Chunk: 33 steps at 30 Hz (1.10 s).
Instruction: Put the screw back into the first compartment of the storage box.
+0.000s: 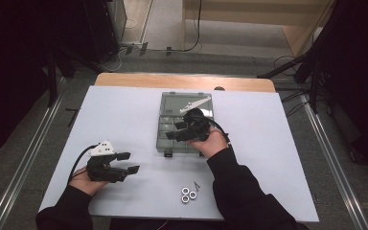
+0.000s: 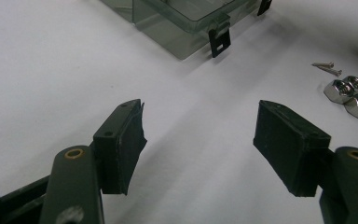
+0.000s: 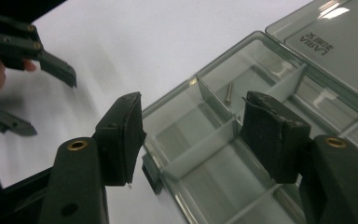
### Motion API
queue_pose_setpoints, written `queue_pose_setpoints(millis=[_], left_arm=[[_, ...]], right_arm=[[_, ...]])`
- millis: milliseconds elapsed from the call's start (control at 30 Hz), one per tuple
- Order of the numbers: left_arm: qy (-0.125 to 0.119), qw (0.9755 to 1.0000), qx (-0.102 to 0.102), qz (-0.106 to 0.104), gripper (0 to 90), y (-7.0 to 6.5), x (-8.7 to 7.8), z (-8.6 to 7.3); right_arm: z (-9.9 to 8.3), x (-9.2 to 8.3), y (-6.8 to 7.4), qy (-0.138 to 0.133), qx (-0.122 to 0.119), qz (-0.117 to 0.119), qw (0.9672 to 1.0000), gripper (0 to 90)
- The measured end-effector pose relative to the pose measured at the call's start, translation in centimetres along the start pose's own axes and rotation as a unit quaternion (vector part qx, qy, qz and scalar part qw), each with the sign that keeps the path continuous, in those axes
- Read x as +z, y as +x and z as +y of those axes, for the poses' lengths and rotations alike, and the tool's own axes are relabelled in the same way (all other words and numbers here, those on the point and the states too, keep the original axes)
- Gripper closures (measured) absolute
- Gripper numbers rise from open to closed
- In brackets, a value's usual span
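A clear smoky compartment box (image 1: 165,117) lies open at the table's middle, its lid (image 1: 187,99) folded back. My right gripper (image 1: 171,131) hovers over the box's near compartments, open, with nothing between its pads (image 3: 191,126). One small screw (image 3: 229,93) lies in a compartment of the box (image 3: 270,65) beyond the jaws. My left gripper (image 1: 133,162) rests at the front left, open and empty (image 2: 198,140), pointing toward the box's latch corner (image 2: 186,23). Three steel nuts (image 1: 188,194) and two small screws (image 1: 197,184) lie on the white sheet near the front edge.
The nuts (image 2: 349,91) and loose screws (image 2: 327,68) sit right of the left gripper's jaws. The white sheet (image 1: 124,115) covers a wooden table; bare sheet stretches left and right of the box. The left gripper's fingers (image 3: 56,69) show beside the box.
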<state>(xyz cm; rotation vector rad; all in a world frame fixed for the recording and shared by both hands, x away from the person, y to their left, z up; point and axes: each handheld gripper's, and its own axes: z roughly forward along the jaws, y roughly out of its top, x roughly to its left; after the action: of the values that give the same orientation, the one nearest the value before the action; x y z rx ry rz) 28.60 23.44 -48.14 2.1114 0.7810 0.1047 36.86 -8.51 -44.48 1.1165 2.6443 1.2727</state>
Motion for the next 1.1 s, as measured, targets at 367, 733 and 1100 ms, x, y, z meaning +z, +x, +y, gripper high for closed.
queue_pose_setpoints(millis=[367,733,1100], left_arm=[[0.001,1.0000,0.004,-0.002,32.8,0.0,0.1,0.0],[0.000,1.0000,0.001,-0.002,32.8,0.1,0.0,0.0],[0.002,1.0000,0.000,-0.003,32.8,0.2,0.1,-0.1]], right_arm=[[-1.5,-1.6,0.6,-0.013,-0.007,0.015,0.9998,37.1],[-3.7,-3.3,1.0,-0.015,-0.014,0.023,0.9995,35.8],[-5.6,-4.2,0.8,-0.004,-0.006,0.024,0.9997,34.9]])
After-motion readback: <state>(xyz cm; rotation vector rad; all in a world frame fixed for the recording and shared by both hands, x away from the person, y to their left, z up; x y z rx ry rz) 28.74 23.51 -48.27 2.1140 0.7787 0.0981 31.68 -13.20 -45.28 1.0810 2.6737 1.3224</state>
